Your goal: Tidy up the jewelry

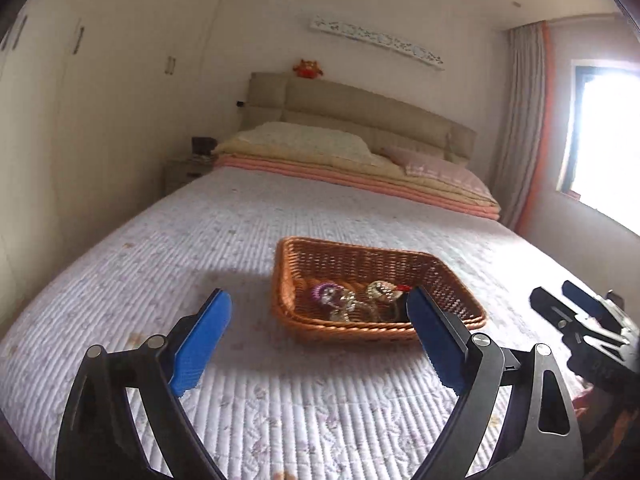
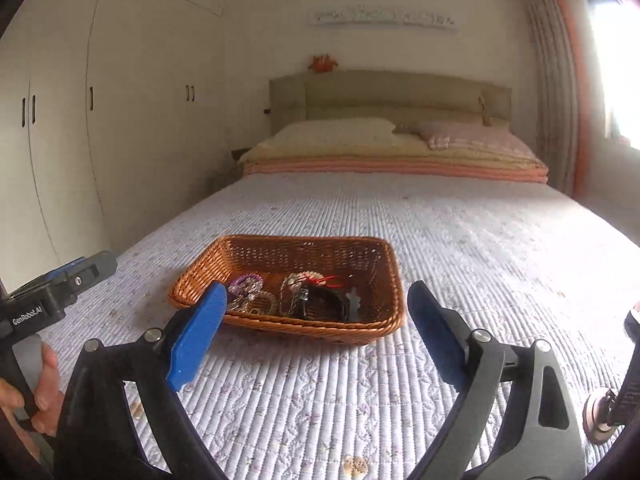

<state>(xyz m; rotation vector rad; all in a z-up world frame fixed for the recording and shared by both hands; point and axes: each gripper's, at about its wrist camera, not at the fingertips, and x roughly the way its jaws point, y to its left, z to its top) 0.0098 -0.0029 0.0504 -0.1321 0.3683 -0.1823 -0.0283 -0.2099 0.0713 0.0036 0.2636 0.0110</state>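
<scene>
A brown wicker basket (image 1: 304, 322) (image 2: 192, 284) sits on the quilted bed and holds the jewelry: a purple bead bracelet (image 1: 326, 291) (image 2: 245, 282), clear and gold bracelets (image 1: 380, 291) (image 2: 292, 286), a black band (image 2: 328, 298) and a red tassel (image 2: 334, 278). My left gripper (image 1: 318, 336) is open and empty, just short of the basket's near rim. My right gripper (image 2: 316, 330) is open and empty, also in front of the basket. Each gripper shows at the edge of the other's view: the right one (image 1: 576, 308) and the left one (image 2: 86, 270).
The white quilted bedspread (image 1: 280, 400) (image 2: 480, 240) spreads around the basket. Folded blankets and pillows (image 1: 340, 160) (image 2: 392, 152) lie at the headboard. Wardrobes (image 2: 100, 100) stand at left, a bright window (image 1: 608, 140) at right. A person's hand (image 2: 44, 384) holds the left gripper's handle.
</scene>
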